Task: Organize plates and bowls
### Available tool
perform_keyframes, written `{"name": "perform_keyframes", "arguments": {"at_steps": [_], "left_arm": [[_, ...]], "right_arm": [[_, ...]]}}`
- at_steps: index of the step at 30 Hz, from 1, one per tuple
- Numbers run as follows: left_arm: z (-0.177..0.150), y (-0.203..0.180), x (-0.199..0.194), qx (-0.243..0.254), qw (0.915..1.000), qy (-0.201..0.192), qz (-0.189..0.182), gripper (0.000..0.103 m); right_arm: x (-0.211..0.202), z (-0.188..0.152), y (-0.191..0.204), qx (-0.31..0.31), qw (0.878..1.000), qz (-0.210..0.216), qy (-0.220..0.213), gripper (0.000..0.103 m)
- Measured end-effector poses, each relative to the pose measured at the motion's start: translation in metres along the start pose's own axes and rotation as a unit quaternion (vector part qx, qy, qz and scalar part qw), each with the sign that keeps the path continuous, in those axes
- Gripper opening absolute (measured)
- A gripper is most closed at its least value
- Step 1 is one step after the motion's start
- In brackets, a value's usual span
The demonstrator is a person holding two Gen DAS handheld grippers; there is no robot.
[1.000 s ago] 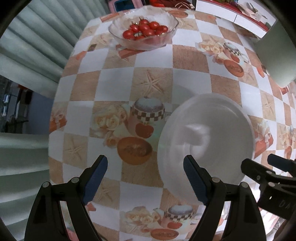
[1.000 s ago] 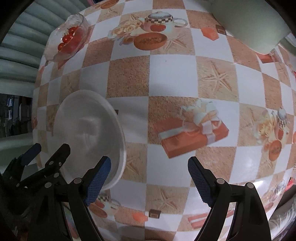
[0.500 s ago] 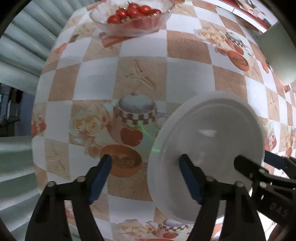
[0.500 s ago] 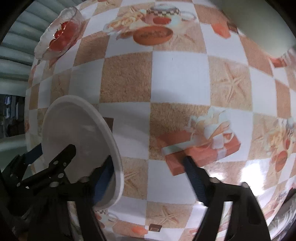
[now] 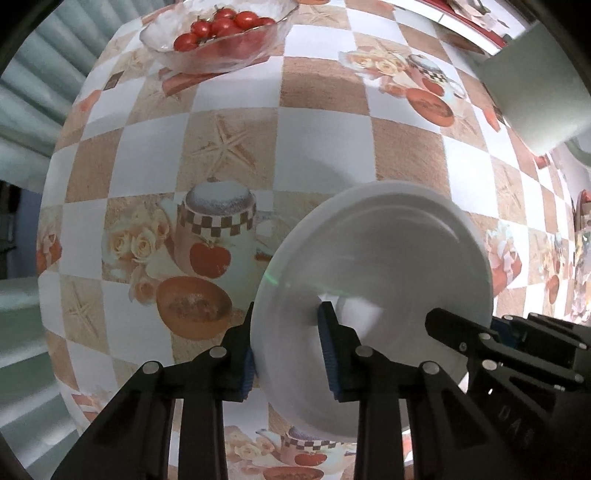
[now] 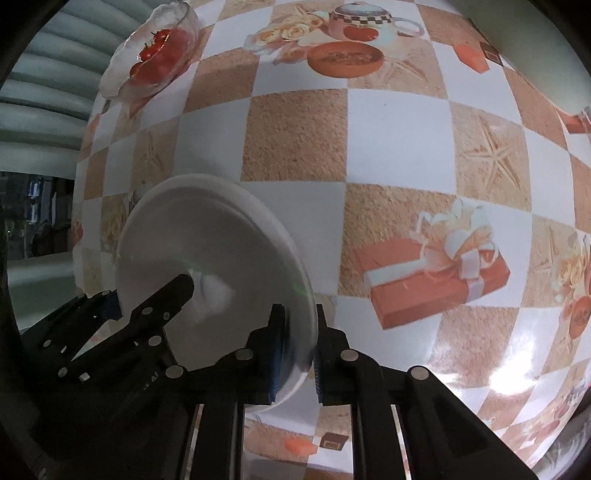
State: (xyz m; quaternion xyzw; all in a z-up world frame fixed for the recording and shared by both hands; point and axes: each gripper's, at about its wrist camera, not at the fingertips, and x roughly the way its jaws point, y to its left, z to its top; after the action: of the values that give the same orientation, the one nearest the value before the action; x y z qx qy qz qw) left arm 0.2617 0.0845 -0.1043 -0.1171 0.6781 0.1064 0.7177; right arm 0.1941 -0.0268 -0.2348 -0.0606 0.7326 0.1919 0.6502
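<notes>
You hold the round white ceramic plate point(image 5: 388, 266) at two opposite points of its rim, over the table covered with a checked orange-and-white oilcloth point(image 5: 236, 92) printed with starfish, teapots and gift boxes.

Left gripper point(image 5: 290, 350): its jaws have just been closing, and the plate's left rim now sits between them. One blue-padded finger point(image 5: 328, 347) lies on the plate's inner face; the other is behind the rim, on the outer side. The pads clamp the rim.

Right gripper point(image 6: 299, 354): its jaws have just been closing as well, and they now pinch the plate's right rim point(image 6: 221, 258) tightly, one pad on each face. In the left wrist view you see this gripper as black linkage at the plate's lower right edge; in the right wrist view you see the left gripper at the plate's lower left edge.

The plate appears tilted rather than lying flat on the oilcloth; whether any part of it touches the cloth you cannot tell.

At the far end of the table stands a clear glass bowl of red cherry tomatoes point(image 5: 218, 33), well apart from the plate. A pale green object point(image 5: 532, 92) stands at the table's far right.
</notes>
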Motion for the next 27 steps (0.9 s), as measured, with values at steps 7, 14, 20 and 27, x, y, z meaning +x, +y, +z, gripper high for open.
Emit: {"name": "perform_keyframes", "arguments": {"at_steps": [7, 14, 20, 27], "left_arm": [[-0.019, -0.016, -0.008, 0.016, 0.9998, -0.012, 0.009, 0.033], [-0.051, -0.034, 0.001, 0.027, 0.9996, 0.001, 0.007, 0.033], [-0.090, -0.043, 0.012, 0.034, 0.9993, 0.015, 0.001, 0.033], [-0.134, -0.054, 0.017, 0.052, 0.9984, 0.022, 0.001, 0.033]], "right_arm": [[-0.007, -0.011, -0.005, 0.011, 1.000, 0.000, -0.002, 0.015], [-0.002, -0.058, -0.010, 0.020, 1.000, -0.007, 0.012, 0.015], [0.010, -0.093, -0.012, 0.027, 0.999, -0.007, 0.027, 0.015], [0.015, -0.124, -0.012, 0.029, 0.999, -0.009, 0.035, 0.015]]}}
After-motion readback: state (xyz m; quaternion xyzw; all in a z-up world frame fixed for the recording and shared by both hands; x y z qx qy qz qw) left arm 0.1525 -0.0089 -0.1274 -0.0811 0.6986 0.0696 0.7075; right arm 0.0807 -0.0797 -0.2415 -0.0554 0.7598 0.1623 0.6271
